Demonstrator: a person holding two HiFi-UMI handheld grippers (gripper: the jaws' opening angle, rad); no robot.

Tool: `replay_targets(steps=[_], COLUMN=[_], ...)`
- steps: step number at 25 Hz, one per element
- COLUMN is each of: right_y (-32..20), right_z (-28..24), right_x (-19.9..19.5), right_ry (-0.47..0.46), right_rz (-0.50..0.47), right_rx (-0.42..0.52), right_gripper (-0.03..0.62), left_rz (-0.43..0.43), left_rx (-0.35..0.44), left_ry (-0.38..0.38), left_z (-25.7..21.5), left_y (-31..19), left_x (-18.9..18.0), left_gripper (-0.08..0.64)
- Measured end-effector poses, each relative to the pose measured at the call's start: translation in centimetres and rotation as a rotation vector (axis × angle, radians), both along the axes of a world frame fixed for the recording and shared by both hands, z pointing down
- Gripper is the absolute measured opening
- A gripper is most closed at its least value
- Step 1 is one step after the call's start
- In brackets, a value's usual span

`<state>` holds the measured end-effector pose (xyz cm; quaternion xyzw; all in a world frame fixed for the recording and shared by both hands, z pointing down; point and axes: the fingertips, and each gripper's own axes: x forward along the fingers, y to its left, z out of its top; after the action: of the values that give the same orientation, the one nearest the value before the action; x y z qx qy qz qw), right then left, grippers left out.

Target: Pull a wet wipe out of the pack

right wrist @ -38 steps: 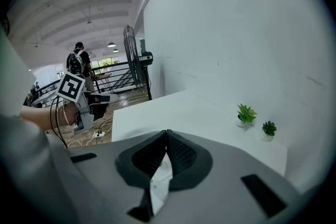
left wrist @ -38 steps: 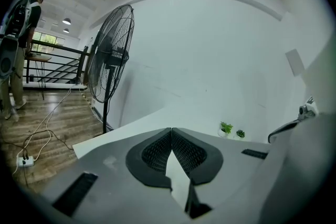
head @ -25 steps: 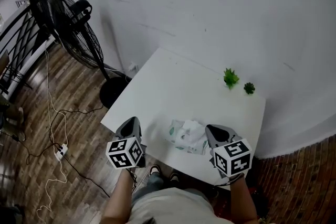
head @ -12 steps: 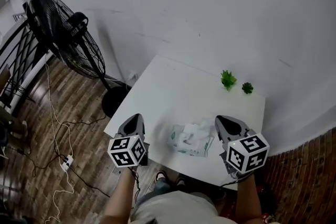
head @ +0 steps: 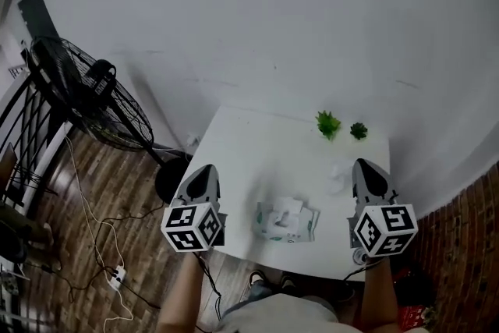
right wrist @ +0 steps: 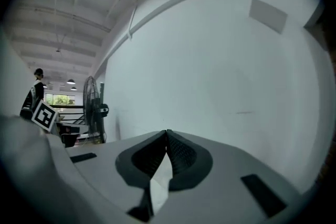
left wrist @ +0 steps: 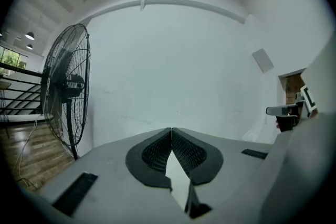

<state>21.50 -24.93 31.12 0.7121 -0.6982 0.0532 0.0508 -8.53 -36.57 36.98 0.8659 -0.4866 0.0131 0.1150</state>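
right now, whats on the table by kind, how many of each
small green plants: 2
wet wipe pack: 1
loose white wipe, faint, likely pulled out: 1
total: 4

The table (head: pixel 257 152) looks smooth and matt, the pack (head: pixel 287 221) crinkly plastic, the floor (head: pixel 86 207) wood.

One white surface (head: pixel 257 148); one pack of wet wipes (head: pixel 287 221); one loose white wipe (head: pixel 337 174); two small green plants now, the taller plant (head: pixel 327 123) and the darker plant (head: pixel 358 130); two sets of tongs, the left tongs (head: pixel 204 169) and the right tongs (head: pixel 366 165); one standing fan (head: pixel 78 93); one power strip (head: pixel 117 274) on the floor.
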Motion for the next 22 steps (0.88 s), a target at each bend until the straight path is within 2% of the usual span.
replay_targets(steps=[4,9,12,22], right_y=[1.6,3.2,4.0,4.5], right_z=[0.6,2.0,2.2,2.5], right_x=[3.0,4.9,5.6,6.2], right_ry=[-0.005,-0.027,-0.028,-0.027], right_rz=[0.139,0.22,0.247,0.264], right_rx=[0.041,0.043,0.046,0.029], right_gripper=[0.002,0.002,0.002,0.001], left_rz=[0.026,0.05,0.052,0.066], left_rx=[0.036,0.101,0.12,0.099], left_ry=[0.011,-0.027,-0.045,-0.023], left_z=[-1.8,-3.5,-3.8,-3.1], left_y=[-0.6,-1.1,-1.4,-2.1], left_x=[1.5,3.0,3.6,5.0], left_gripper=[0.012,0.012,0.012,0.012])
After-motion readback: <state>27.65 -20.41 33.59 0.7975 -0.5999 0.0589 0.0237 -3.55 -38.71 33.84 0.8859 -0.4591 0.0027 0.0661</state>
